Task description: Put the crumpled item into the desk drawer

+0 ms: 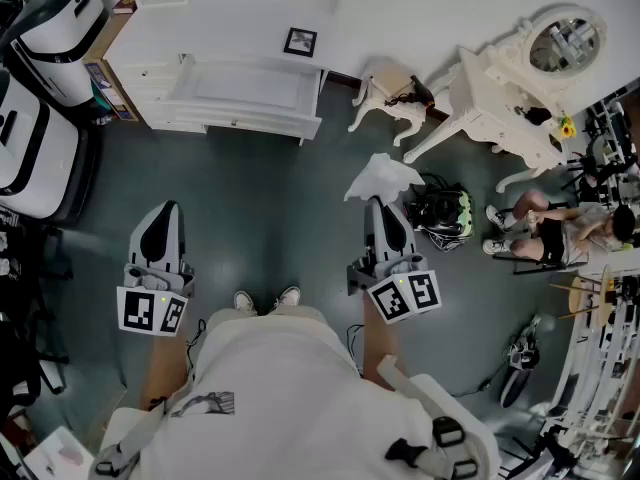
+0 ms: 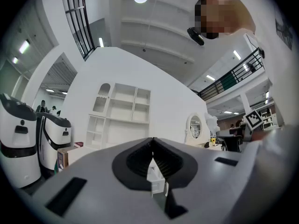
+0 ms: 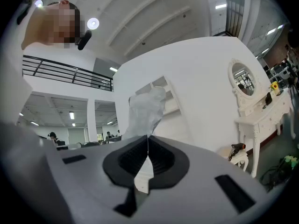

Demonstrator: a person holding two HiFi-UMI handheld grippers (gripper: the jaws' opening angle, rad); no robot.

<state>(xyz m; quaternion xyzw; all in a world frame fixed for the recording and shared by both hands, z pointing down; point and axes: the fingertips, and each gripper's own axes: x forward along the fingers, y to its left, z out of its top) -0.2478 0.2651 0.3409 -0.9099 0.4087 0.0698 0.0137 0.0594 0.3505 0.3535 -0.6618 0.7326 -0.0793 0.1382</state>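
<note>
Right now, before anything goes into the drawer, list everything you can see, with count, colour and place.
desk: one, white, top centre by the wall
drawer: one, white, pulled open at the desk's front
picture frame: one, dark, on the desk
vanity: one, white, upper right
mirror: one, oval, on the vanity
stool: one, white, between desk and vanity
hair dryer: one, dark, on the stool
bag: one, black and green, on the floor at right
robots: two, white and black, left edge
seated person: one, right edge
crumpled item: one, white, held by the right gripper
left gripper: one, grey, shut, empty
right gripper: one, grey, shut on the crumpled item
</note>
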